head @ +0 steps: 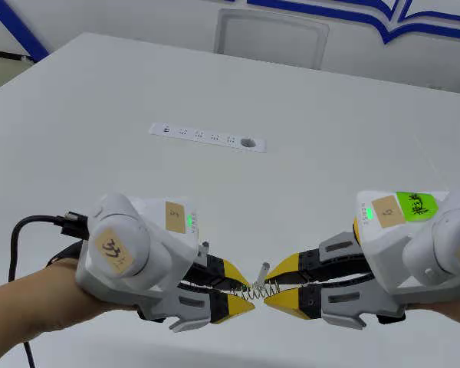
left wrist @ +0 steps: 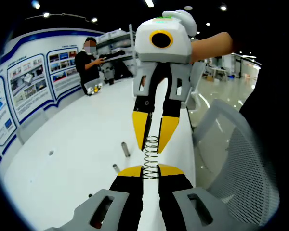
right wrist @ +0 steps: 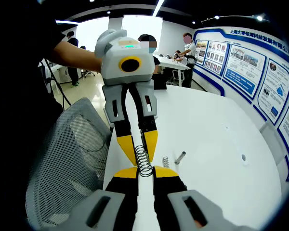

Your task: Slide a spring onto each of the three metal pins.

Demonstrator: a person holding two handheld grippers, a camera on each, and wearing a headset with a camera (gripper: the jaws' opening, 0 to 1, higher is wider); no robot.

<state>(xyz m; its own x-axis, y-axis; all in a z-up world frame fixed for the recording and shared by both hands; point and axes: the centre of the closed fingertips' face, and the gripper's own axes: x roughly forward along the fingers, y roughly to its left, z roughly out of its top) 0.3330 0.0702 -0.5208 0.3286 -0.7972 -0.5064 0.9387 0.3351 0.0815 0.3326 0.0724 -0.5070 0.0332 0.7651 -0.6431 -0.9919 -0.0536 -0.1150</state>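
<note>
Head view looks down; gripper views face each other, sharing the spring [left wrist: 150, 156]

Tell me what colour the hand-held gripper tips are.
Yellow, on the left hand-held gripper and the right hand-held gripper alike; clearest in the left gripper view.

Bright, even light comes down from a ceiling strip [right wrist: 159, 7] and spots [left wrist: 36, 5]. The white table [head: 215, 84] is nearly washed out, its shadows faint. Both gripper views bend hard at the edges, curving the posters [left wrist: 24, 82]. The spring [left wrist: 150, 156] is crisp; the far people [right wrist: 188, 48] look perhaps slightly soft.
</note>
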